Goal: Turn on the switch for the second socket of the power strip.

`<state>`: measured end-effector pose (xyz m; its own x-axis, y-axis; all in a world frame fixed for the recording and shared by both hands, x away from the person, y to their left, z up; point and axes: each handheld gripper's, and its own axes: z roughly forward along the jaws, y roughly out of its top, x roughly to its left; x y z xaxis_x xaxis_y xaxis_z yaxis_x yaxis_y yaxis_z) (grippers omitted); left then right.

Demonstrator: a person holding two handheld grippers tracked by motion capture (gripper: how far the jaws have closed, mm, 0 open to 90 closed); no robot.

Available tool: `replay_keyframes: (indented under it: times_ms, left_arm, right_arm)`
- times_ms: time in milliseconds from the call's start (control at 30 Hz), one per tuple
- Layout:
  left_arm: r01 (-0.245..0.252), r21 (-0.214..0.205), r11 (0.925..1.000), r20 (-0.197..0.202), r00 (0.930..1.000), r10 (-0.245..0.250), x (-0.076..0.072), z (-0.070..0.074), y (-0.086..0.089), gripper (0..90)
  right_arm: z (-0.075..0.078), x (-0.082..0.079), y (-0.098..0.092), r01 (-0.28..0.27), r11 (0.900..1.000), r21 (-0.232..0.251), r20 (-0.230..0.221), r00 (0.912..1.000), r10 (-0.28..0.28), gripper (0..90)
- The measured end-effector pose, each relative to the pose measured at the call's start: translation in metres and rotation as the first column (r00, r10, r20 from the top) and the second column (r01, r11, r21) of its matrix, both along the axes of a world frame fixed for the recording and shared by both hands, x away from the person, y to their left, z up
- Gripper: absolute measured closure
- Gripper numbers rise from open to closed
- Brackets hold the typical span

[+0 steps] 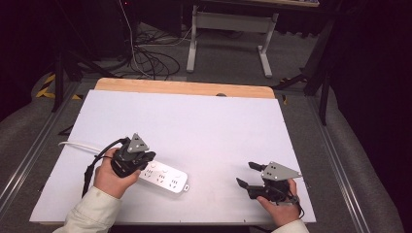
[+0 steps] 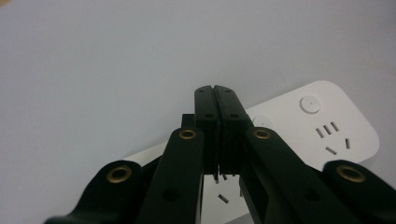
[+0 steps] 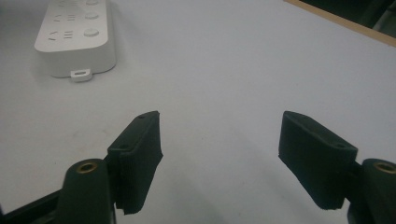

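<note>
Currently, the left claw (image 2: 216,91) is being held together above the white rectangular plastic power strip (image 1: 163,176), while the right claw (image 3: 219,161) is being kept apart over the white surface (image 1: 204,126).

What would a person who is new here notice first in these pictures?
First, the white power strip lying near the front left of the white table, with the left gripper just above it, jaws shut on nothing. Then the right gripper at the front right, jaws wide open over bare table.
</note>
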<state>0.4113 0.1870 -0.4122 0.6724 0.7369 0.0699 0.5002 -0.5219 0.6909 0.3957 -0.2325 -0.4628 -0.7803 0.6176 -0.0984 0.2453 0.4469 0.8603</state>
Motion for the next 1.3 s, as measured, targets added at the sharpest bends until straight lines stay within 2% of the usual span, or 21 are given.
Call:
replay_keyframes:
  times_ms: [167,233,267,300,367,433,567,667,767,833,1033,1200,1300]
  left_arm:
    - [0.005,-0.007,1.0000,0.008,1.0000,-0.004,-0.001,0.001,0.001,85.2]
    - [0.006,-0.035,0.9994,0.019,0.9998,-0.006,-0.003,0.003,0.001,81.4]
    - [0.013,-0.047,0.9988,0.022,0.9997,-0.012,-0.004,0.004,0.001,71.6]
    - [0.024,-0.051,0.9984,0.031,0.9993,-0.022,-0.004,0.004,0.001,71.6]
    - [0.049,-0.085,0.9952,0.052,0.9977,-0.045,-0.005,0.004,0.001,56.4]
    - [0.073,-0.103,0.9920,0.065,0.9957,-0.066,-0.004,0.004,0.001,46.2]
    - [0.085,-0.122,0.9889,0.111,0.9912,-0.071,-0.009,0.008,0.002,37.9]
    - [0.092,-0.146,0.9850,0.128,0.9890,-0.073,-0.011,0.012,0.005,32.2]
    - [0.089,-0.132,0.9872,0.141,0.9875,-0.070,-0.014,0.013,0.011,26.8]
    - [0.097,-0.123,0.9876,0.163,0.9837,-0.076,-0.018,0.012,0.017,22.6]
    - [0.106,-0.170,0.9798,0.201,0.9771,-0.071,-0.028,0.013,0.033,16.1]
    - [0.085,-0.151,0.9849,0.227,0.9727,-0.049,-0.034,0.010,0.043,13.3]
    - [0.082,-0.201,0.9760,0.221,0.9745,-0.037,-0.038,0.006,0.055,13.3]
  right_arm:
    - [0.000,0.000,0.000,0.000,1.0000,0.002,0.001,1.0000,0.000,30.1]
    - [0.000,0.000,0.000,0.000,1.0000,0.000,0.001,1.0000,0.000,30.1]
    - [0.000,0.000,0.000,-0.001,1.0000,-0.002,0.001,1.0000,0.001,30.1]
    - [0.000,0.000,0.000,-0.001,1.0000,-0.002,0.001,1.0000,0.001,30.1]
    - [0.000,0.000,-0.001,0.000,1.0000,-0.001,0.002,1.0000,0.000,30.1]
    - [0.000,0.000,-0.001,0.000,1.0000,0.000,0.002,1.0000,0.000,30.1]
    - [0.000,-0.001,-0.001,0.003,1.0000,0.001,0.002,1.0000,-0.003,30.1]
    - [0.000,-0.001,-0.002,0.004,1.0000,0.005,0.003,1.0000,-0.004,30.1]
    - [0.000,-0.001,-0.002,0.006,1.0000,0.006,0.003,1.0000,-0.006,30.1]
    - [0.000,-0.001,-0.002,0.002,1.0000,0.005,0.002,1.0000,-0.002,30.1]
    - [0.000,-0.001,-0.003,0.005,0.9999,0.009,0.000,1.0000,-0.005,30.1]
    - [0.000,-0.001,-0.003,0.009,0.9999,0.010,-0.002,1.0000,-0.009,30.1]
    - [0.000,-0.001,-0.003,0.006,0.9999,0.012,0.000,1.0000,-0.006,30.1]
